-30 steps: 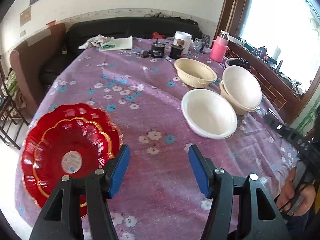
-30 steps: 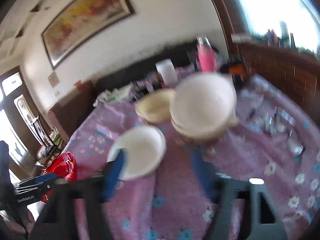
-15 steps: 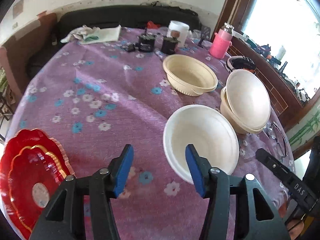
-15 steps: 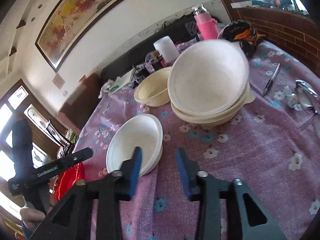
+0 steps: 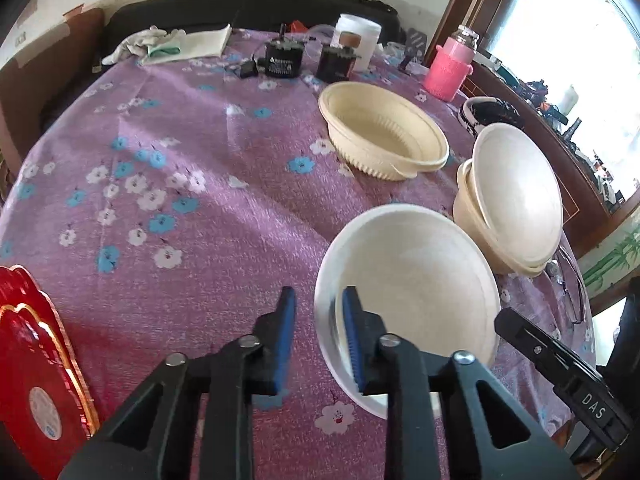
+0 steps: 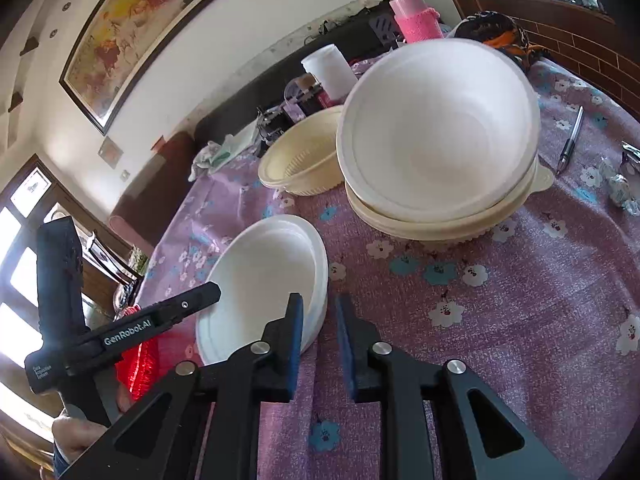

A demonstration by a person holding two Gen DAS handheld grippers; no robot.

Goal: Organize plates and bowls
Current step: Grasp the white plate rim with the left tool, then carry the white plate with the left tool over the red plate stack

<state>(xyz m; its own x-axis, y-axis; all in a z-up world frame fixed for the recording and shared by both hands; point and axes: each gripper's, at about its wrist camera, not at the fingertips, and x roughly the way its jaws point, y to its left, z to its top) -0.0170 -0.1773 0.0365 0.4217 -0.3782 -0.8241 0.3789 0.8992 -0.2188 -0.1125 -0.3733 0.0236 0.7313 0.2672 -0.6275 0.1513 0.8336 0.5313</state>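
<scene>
red plates (image 5: 36, 364) cut by left edge, white bowl (image 5: 404, 300) rim behind finger

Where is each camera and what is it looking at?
Left wrist: on the left gripper, facing the white bowl; its fingers straddle the near rim.
Right wrist: on the right gripper, by that bowl's other side; a hand shows.
Both see: the white bowl, stacked bowls, pink bottle.

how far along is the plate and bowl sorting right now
Done: a white bowl sits nested in a cream bowl, and the red plates are stacked. In hand: the left gripper straddles the rim of the loose white bowl, not yet closed. Left: that bowl and the ribbed cream bowl.
</scene>
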